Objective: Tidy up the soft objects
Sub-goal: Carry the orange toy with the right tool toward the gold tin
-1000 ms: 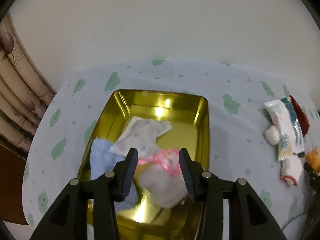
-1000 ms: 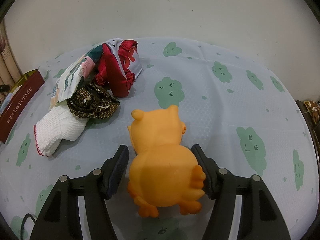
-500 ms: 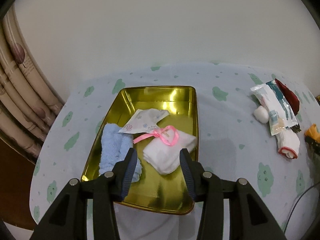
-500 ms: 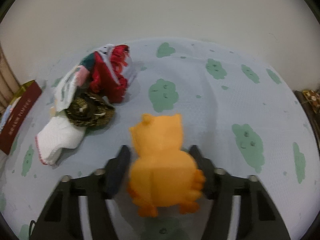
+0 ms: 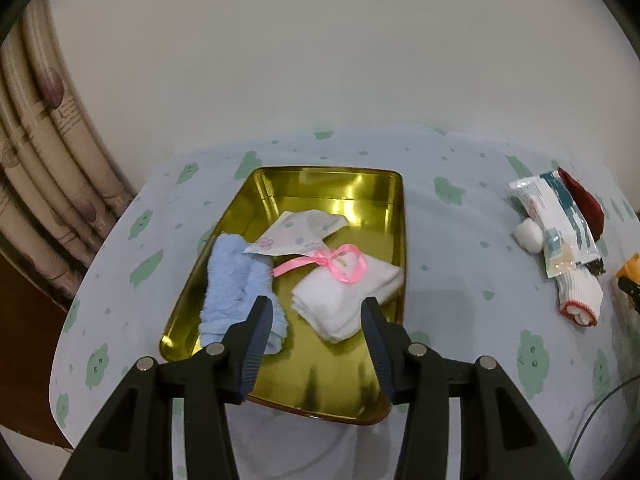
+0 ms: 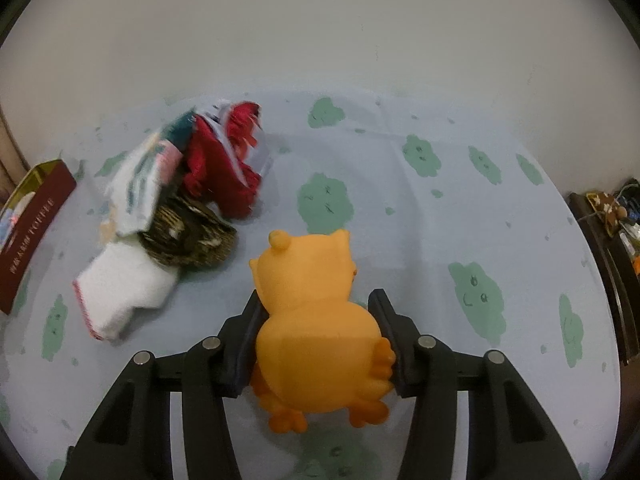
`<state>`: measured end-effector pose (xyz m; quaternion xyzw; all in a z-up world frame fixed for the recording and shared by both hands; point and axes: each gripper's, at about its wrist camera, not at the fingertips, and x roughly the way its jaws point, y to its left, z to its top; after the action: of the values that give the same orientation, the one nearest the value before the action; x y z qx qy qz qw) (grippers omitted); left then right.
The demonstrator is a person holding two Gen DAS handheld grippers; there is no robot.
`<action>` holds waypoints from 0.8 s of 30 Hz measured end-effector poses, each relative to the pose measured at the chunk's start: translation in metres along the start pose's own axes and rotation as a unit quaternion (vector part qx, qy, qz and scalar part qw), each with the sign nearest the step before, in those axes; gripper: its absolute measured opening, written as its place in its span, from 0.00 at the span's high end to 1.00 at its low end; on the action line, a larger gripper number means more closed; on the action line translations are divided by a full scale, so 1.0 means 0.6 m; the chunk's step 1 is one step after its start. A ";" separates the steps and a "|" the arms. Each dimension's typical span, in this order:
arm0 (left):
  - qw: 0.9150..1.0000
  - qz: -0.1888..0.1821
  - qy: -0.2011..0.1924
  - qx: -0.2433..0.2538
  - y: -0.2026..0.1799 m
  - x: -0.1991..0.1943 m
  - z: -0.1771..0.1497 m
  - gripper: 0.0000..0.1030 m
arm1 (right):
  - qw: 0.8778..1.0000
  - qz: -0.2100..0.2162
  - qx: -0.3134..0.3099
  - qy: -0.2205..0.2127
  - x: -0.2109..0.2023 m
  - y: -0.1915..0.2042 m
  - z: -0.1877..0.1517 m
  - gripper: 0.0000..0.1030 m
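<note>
A: What's changed w/ the left hand-held gripper [image 5: 316, 344]?

B: It's pulled back from the gold tray [image 5: 394, 240]; a sec ago its tips were right over the white folded cloth [image 5: 348, 300], now the whole tray shows ahead of it. Jaws about half open, nothing between them. So I judge that drop is done. The blue towel [image 5: 236, 284] lies just ahead of its left finger, the cloth w/ the pink ribbon [image 5: 340, 264] ahead of its right finger, the printed packet [image 5: 300, 232] beyond both.

A: And the right hand-held gripper [image 6: 316, 344]?

B: Jaws closing on the orange toy [image 6: 316, 320]. They stood wider a sec ago; now both pads press its sides, so it's gripped. Can't tell if it's lifted off the table [image 6: 440, 216] yet.

A: Which way does the toy point?

B: Back to the camera, head away from the gripper, feet toward it. Long axis runs along the fingers, squeezed across its width.

A: What's left?

B: Prob. toy goes to the tray next, far off to this gripper's left. Ahead-left of it, a pile remains: white sock [image 6: 124, 292], brown knit thing [image 6: 188, 236], red cloth [image 6: 224, 168], a wrapper [image 6: 140, 184].
</note>
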<state>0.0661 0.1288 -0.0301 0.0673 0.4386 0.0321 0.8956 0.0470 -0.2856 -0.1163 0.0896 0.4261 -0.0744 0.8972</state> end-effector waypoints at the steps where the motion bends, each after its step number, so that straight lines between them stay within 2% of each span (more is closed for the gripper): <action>1: 1.000 0.005 -0.002 -0.001 0.002 -0.001 0.000 0.54 | 1.000 -0.001 -0.003 -0.003 -0.005 0.005 0.004 0.53; 3: 1.000 0.021 -0.008 -0.003 0.009 -0.005 -0.003 0.54 | 1.000 0.005 -0.011 -0.007 -0.015 0.021 0.012 0.53; 12: 0.999 0.037 -0.016 -0.035 0.050 -0.017 -0.017 0.54 | 0.995 0.064 -0.071 -0.024 -0.051 0.144 0.040 0.53; 16: 0.997 0.046 -0.027 -0.055 0.073 -0.023 -0.023 0.54 | 0.990 0.095 -0.098 -0.026 -0.058 0.209 0.047 0.53; 20: 0.994 0.071 -0.033 -0.069 0.092 -0.023 -0.030 0.54 | 0.984 0.116 -0.129 -0.025 -0.064 0.274 0.049 0.53; 24: 0.994 0.068 -0.044 -0.069 0.105 -0.025 -0.037 0.54 | 0.979 0.129 -0.155 -0.022 -0.069 0.323 0.046 0.53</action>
<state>0.0393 0.1917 -0.0225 0.0364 0.3899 0.1204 0.9122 0.0824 -0.1007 -0.0478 0.0019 0.3974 0.1074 0.9114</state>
